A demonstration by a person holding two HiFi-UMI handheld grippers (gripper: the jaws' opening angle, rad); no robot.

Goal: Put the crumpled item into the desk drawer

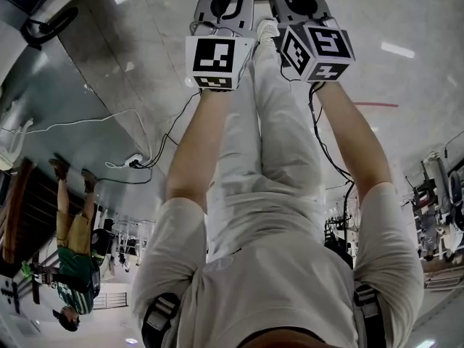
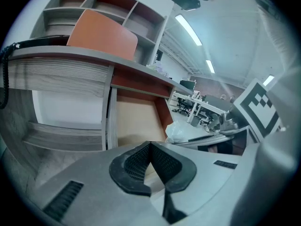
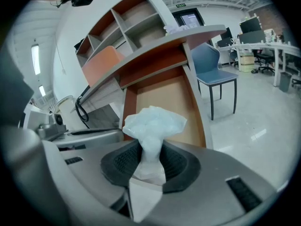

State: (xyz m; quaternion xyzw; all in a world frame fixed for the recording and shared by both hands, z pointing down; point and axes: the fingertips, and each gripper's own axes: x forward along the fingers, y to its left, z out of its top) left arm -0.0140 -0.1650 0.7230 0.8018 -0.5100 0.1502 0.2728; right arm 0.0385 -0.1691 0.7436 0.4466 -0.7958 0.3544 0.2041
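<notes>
The crumpled item [image 3: 153,124], a white wad of thin plastic or tissue, sticks up from my right gripper [image 3: 151,160]. The pads pinch its narrow neck while the jaws are opening slightly. Right behind it lies the open desk drawer [image 3: 162,98], with a bare wooden bottom and reddish sides. In the left gripper view the same drawer [image 2: 136,119] is seen from the side, with the wad [image 2: 178,132] at its right edge. My left gripper [image 2: 150,149] holds nothing and its pad tips touch. In the head view both marker cubes, left [image 1: 216,60] and right [image 1: 320,49], sit side by side at the top.
The desk top [image 3: 188,36] overhangs the drawer, with open shelves [image 3: 127,22] above it. An orange chair back [image 2: 103,34] leans there. A black coiled cord [image 3: 80,109] hangs at the desk's left. A blue chair [image 3: 214,72] stands right of the drawer. A person in green [image 1: 72,259] stands nearby.
</notes>
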